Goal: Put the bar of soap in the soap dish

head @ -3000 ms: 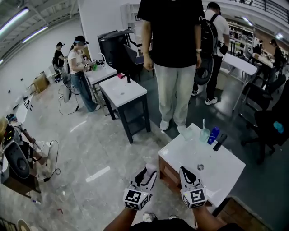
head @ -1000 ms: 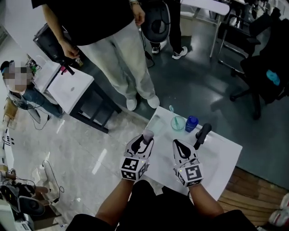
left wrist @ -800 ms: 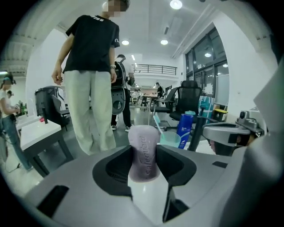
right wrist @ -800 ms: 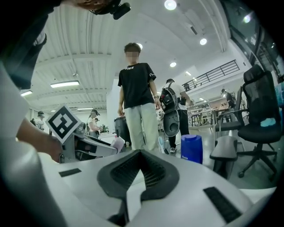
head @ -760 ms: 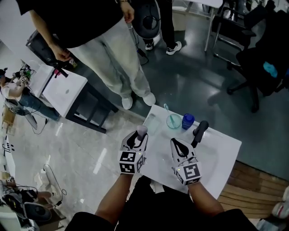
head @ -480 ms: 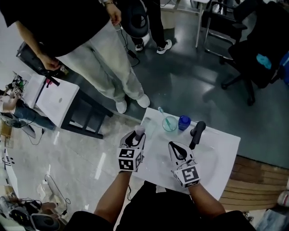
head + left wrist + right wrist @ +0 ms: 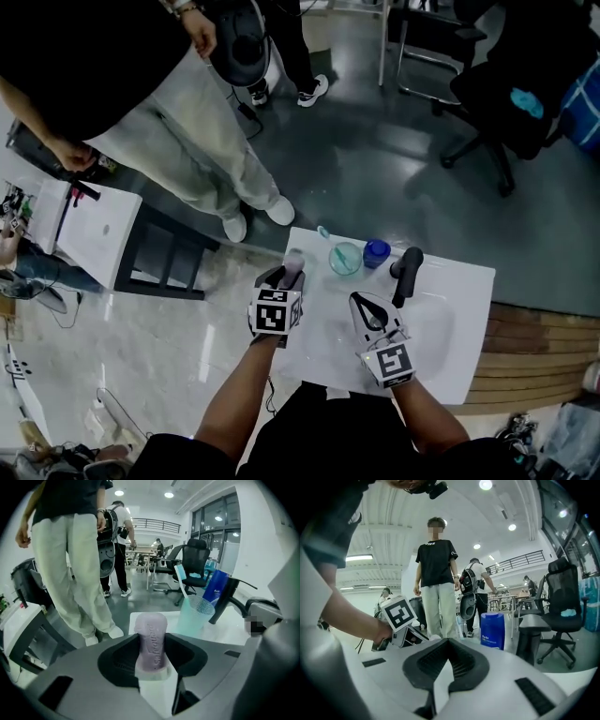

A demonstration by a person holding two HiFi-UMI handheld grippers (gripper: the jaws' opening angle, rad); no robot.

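Left gripper (image 7: 284, 279) is clamped on the bar of soap (image 7: 151, 637), and the jaws stand wide because the bar fills the gap. It's a pale lilac bar, matte and waxy-looking, with a rounded top and raised lettering down its face. It stands on end between the ribbed black pads. Its lower end is cut off from sight behind the jaw bodies. The soap sits at the left edge of the white washstand top (image 7: 450, 328), which is smooth and glossy with a shallow basin.

Right gripper (image 7: 366, 307) is over the basin with its jaw tips pressed together and nothing between them.

Just beyond the soap is a translucent teal cup (image 7: 194, 616) with a textured wall, and a toothbrush (image 7: 180, 576) leans out of it. Beside that are a blue bottle (image 7: 377, 253) and a black faucet (image 7: 405, 275). I can't pick out the soap dish for sure in any view. A person (image 7: 187, 159) in pale trousers stands past the washstand, cut off at the top of the head view.
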